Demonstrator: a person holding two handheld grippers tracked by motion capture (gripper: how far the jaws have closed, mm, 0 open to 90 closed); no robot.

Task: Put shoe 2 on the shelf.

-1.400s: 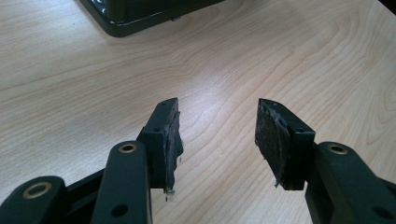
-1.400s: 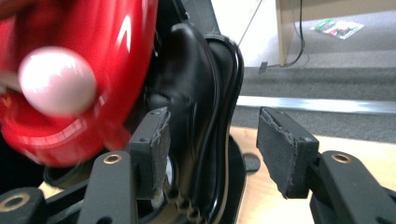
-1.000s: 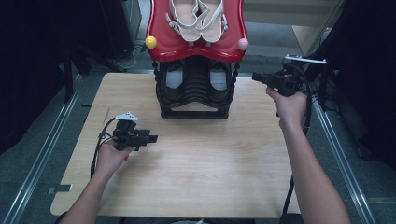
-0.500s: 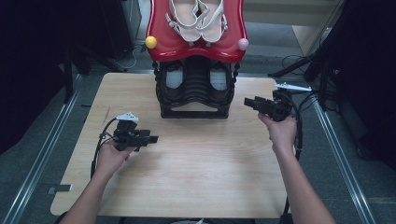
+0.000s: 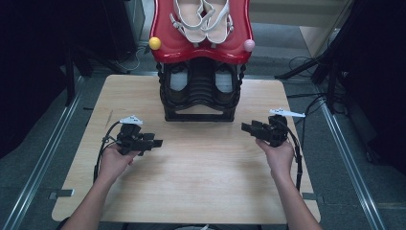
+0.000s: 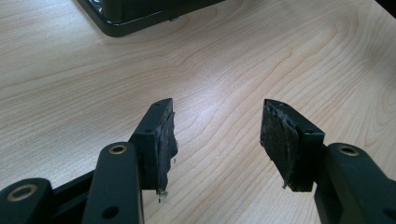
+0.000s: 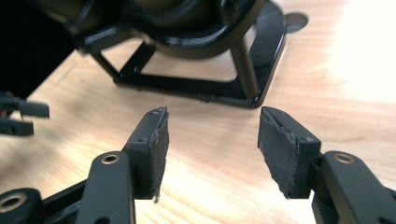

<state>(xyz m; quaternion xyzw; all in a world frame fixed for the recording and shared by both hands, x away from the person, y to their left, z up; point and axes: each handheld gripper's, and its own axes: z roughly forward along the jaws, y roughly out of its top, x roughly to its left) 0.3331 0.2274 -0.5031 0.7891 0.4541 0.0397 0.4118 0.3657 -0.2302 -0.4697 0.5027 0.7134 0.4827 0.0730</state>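
Shoe rack is what both tongs seem set up around here, the black stand at the far middle of the tabletop with a red top tier carrying a pair of white sandals. Starting from the tongs: the left tongs sit low over the wood with the jaws spread wide and nothing between them, bare woodgrain showing in the gap in the left gripper view. The right tongs are just as wide open and empty too. Both point inward, toward each other, one on each side of the rack's front.

The rack lies ahead of and between them, its long axis running up off the tabletop. In the right gripper view its black base frame is right ahead past the jaw tips, so I'd say the right hand is the nearer one. The left gripper view just catches a corner of the base at the top edge.
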